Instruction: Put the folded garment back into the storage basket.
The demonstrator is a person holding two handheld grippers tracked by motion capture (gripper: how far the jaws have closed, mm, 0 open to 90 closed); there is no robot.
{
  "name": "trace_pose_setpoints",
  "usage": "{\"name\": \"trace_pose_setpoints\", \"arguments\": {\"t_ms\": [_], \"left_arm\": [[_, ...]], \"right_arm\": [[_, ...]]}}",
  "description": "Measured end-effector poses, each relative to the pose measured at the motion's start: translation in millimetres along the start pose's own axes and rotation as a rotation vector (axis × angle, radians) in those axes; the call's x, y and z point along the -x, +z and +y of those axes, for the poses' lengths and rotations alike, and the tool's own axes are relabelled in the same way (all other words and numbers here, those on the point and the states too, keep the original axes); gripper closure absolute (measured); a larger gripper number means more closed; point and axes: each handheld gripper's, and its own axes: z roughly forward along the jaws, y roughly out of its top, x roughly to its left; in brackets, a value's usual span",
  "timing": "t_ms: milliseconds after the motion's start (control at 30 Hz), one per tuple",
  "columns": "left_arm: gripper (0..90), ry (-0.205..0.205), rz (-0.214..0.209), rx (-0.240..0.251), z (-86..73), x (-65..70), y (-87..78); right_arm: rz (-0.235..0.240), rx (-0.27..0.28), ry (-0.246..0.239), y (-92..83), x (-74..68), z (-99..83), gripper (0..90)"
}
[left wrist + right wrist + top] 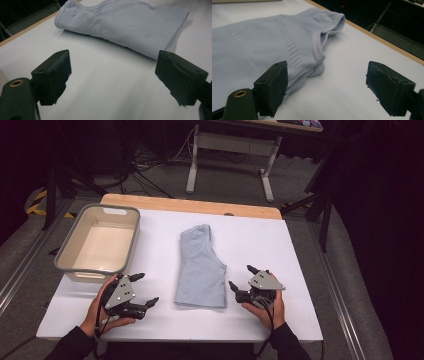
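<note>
— Pale-blue knit, folded once down its length: that's the garment (201, 268), lying in the middle of the white surface (260, 240). From the high view the left hand-held gripper (142, 289) sits just off its near-left corner and the right hand-held gripper (242, 279) just off its right edge. Both have their jaws spread wide and neither touches the cloth.

— And the grey tub (97, 243)?

— Empty, off to the far left. If the garment is headed there, that's a long carry for a limp thing. A pinch at one corner alone would likely let the fold fall open on the way.

— What does the left gripper view give you?

— The ribbed hem of the garment (147, 37) ahead of the jaws, with bare surface (105, 82) between them. The hem lies flat. A jaw that comes in too high would, I'd guess, shove the cloth along instead of getting under it.

— The right gripper view?

— One jaw stands right beside the bunched armhole of the garment (317, 62), the other over bare surface (352, 82). Closing there could catch only the top layer, and the under layer would drag and spoil the fold.
</note>
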Motion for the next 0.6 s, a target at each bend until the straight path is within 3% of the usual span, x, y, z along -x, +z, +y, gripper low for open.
{"name": "trace_pose_setpoints", "arguments": {"t_ms": [300,467,533,600], "left_arm": [[14.3,0.007,-0.007,-0.014,0.4,0.8,4.1],[14.3,0.009,-0.010,-0.018,0.8,2.2,5.5],[14.3,0.010,-0.011,-0.020,0.4,2.5,5.8],[14.3,0.011,-0.010,-0.022,0.3,2.5,5.8]], "right_arm": [[0.005,-0.021,0.023,23.8,11.7,18.6,17.7],[0.031,-0.036,0.075,43.6,21.7,34.4,16.2],[0.061,-0.040,0.122,57.8,26.6,40.7,16.2],[0.067,-0.049,0.128,62.7,26.9,42.4,16.2]]}}
